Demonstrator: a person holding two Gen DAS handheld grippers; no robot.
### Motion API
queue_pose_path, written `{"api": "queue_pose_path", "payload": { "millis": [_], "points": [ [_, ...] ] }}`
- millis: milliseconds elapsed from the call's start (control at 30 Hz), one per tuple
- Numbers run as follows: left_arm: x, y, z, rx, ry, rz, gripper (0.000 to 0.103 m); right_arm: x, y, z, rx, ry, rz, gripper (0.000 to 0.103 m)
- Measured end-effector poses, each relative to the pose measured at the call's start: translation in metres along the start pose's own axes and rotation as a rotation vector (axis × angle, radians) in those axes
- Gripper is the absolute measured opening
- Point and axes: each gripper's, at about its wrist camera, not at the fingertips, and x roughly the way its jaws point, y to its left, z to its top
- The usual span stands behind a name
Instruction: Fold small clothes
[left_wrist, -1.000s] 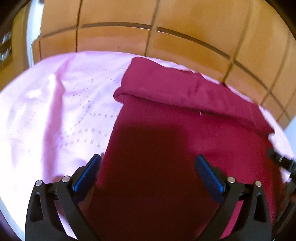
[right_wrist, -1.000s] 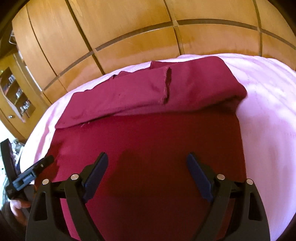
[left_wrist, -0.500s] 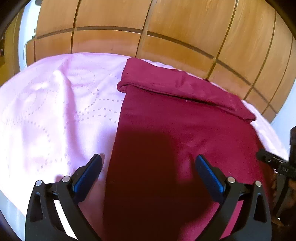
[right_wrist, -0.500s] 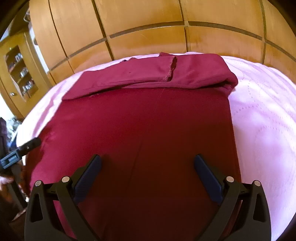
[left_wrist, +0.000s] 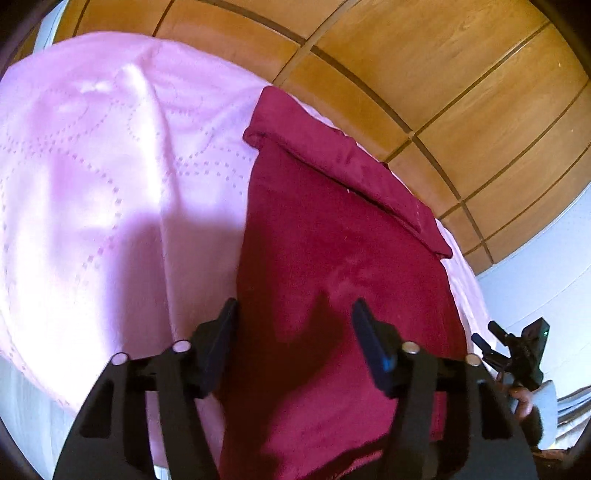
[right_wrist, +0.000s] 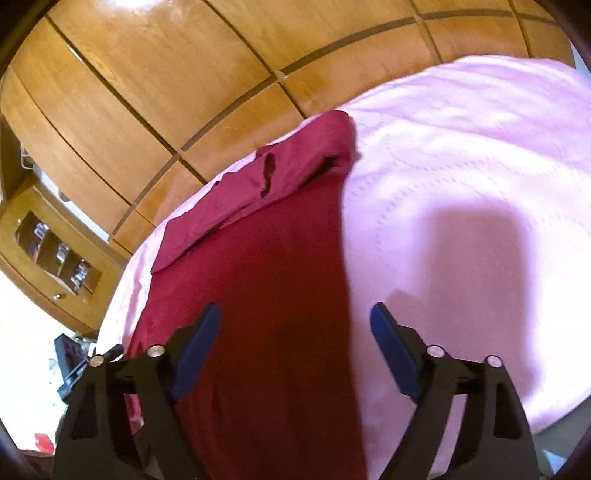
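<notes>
A dark red garment (left_wrist: 332, 258) lies flat at frame centre on the pink bedspread (left_wrist: 92, 184). The left gripper (left_wrist: 293, 332) is closing over its left edge, pads not pressing. The right gripper (right_wrist: 295, 339) is closing astride its right edge, gripping nothing.

A bedroom in a private home: a bed spread with a pale pink quilted coverlet (left_wrist: 110, 192), stitched in looping dotted patterns, stands before a wall of glossy honey-brown wooden wardrobe panels (right_wrist: 177, 85) divided by dark grooves. Beside them, a matching wooden cabinet with a glass-fronted door (right_wrist: 55, 254) shows small items on its shelves, too small to identify. A dark red garment (left_wrist: 332, 277) lies flat on the coverlet, its far end folded over.
</notes>
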Motion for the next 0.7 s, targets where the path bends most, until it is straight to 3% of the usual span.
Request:
{"api": "queue_pose_path", "payload": {
  "millis": [300,533,700],
  "points": [
    [-0.007,0.002,-0.022,0.081,0.127,-0.068,0.057,0.000,-0.028,-0.026,0.055,0.089,0.059,0.055],
    [-0.005,0.006,-0.038,0.093,0.213,-0.097,0.055,0.002,-0.030,-0.038,0.103,0.115,0.133,0.055],
    [0.000,0.008,-0.042,0.090,0.267,-0.126,0.045,0.006,-0.024,-0.047,0.084,0.156,0.157,0.049]
  ]
}}
